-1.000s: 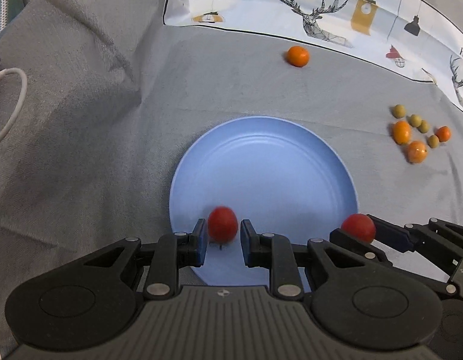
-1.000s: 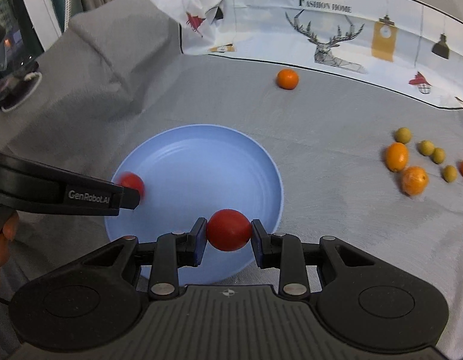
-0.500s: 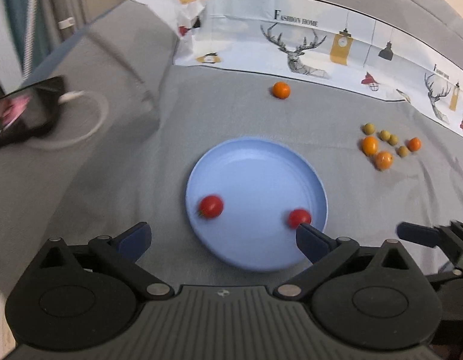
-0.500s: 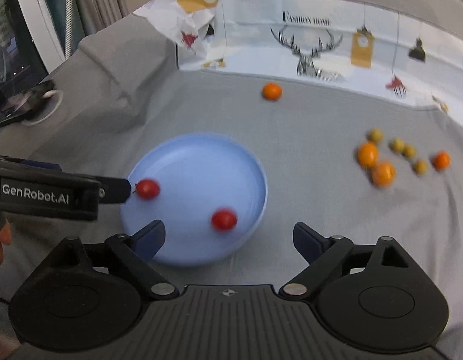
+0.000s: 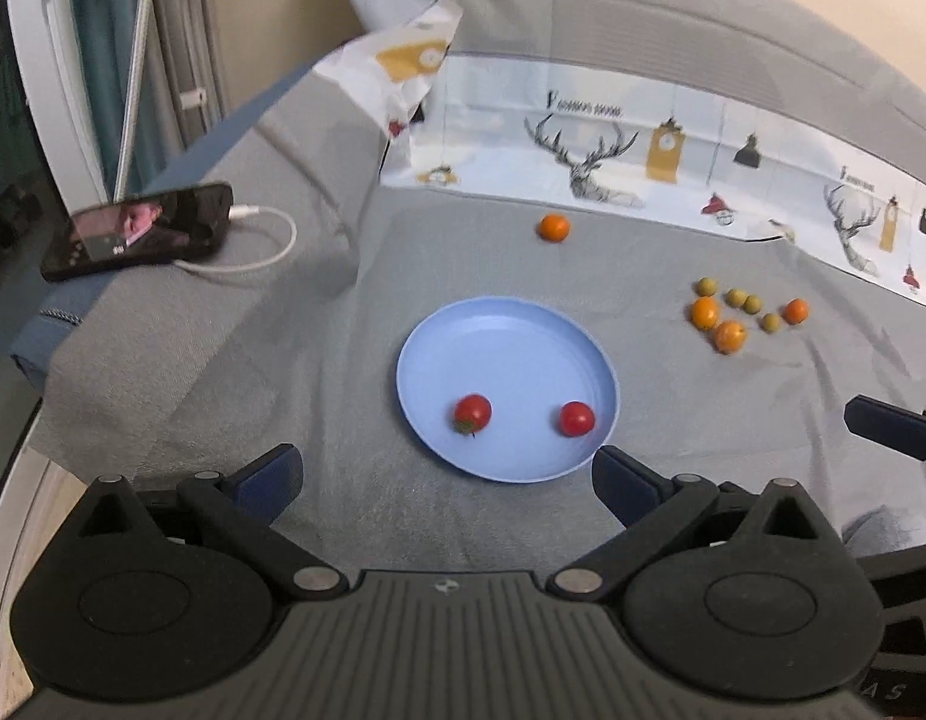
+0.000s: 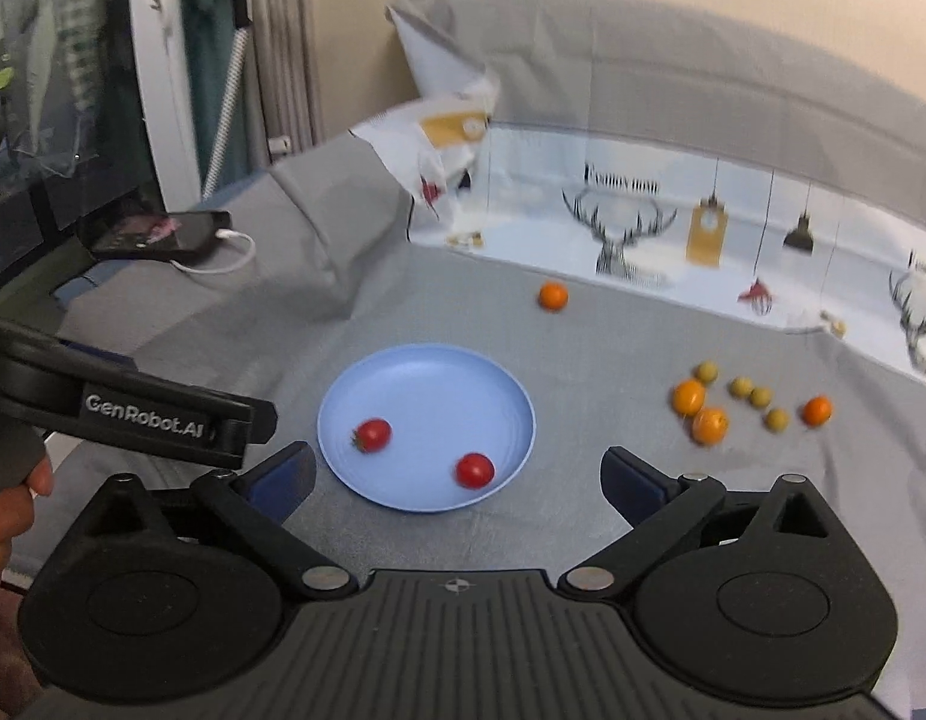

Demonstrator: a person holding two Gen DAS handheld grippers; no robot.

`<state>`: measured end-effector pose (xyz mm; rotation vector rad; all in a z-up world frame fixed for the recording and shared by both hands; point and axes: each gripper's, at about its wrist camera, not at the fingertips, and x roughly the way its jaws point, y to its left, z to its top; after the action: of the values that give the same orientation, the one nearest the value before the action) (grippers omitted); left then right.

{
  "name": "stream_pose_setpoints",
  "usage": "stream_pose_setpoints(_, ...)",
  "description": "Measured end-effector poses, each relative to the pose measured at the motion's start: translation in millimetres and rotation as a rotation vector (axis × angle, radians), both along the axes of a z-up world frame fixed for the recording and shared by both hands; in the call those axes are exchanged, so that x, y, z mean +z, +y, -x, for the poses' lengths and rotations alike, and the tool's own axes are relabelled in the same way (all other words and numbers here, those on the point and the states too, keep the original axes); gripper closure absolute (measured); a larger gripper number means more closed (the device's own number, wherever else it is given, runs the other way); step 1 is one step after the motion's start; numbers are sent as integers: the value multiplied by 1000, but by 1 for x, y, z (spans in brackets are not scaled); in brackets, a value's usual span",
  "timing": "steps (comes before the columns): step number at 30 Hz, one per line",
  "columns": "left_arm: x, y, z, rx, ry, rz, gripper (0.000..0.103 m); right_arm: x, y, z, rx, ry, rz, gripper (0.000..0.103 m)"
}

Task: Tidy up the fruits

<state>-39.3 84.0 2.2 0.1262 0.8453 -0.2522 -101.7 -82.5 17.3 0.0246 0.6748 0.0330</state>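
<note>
A light blue plate [image 5: 505, 354] [image 6: 427, 384] lies on the grey cloth with two red cherry tomatoes on it, one at its left [image 5: 472, 412] [image 6: 373, 435] and one at its right [image 5: 577, 418] [image 6: 475, 470]. My left gripper [image 5: 448, 471] hangs open and empty above the plate's near edge. My right gripper [image 6: 458, 474] also holds nothing; its jaws are still opening, raised over the plate's near right side. To the right lies a cluster of small oranges [image 5: 730, 336] [image 6: 709, 425] and green fruits [image 5: 707, 286] [image 6: 742, 387]. A lone orange [image 5: 553, 227] [image 6: 552, 296] sits behind the plate.
A phone [image 5: 139, 231] on a white cable rests at the far left on a raised fold. A white patterned cloth [image 5: 643, 138] with deer prints runs along the back. The left gripper's body [image 6: 163, 414] and a hand show at the left in the right wrist view.
Both grippers let go of their tomatoes, which now lie on the plate. Both have opened wide and pulled up and back, so the plate looks smaller and farther away.
</note>
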Motion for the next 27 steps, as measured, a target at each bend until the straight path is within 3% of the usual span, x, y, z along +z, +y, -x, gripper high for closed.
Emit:
stream_pose_setpoints(11, 24, 2, 34, -5, -77, 1, 0, 21, 2, 44, -5, -105, 6, 1)
stream_pose_setpoints(27, 29, 9, 40, -4, -97, 10, 0, 25, 9, 49, 2, -119, 17, 1)
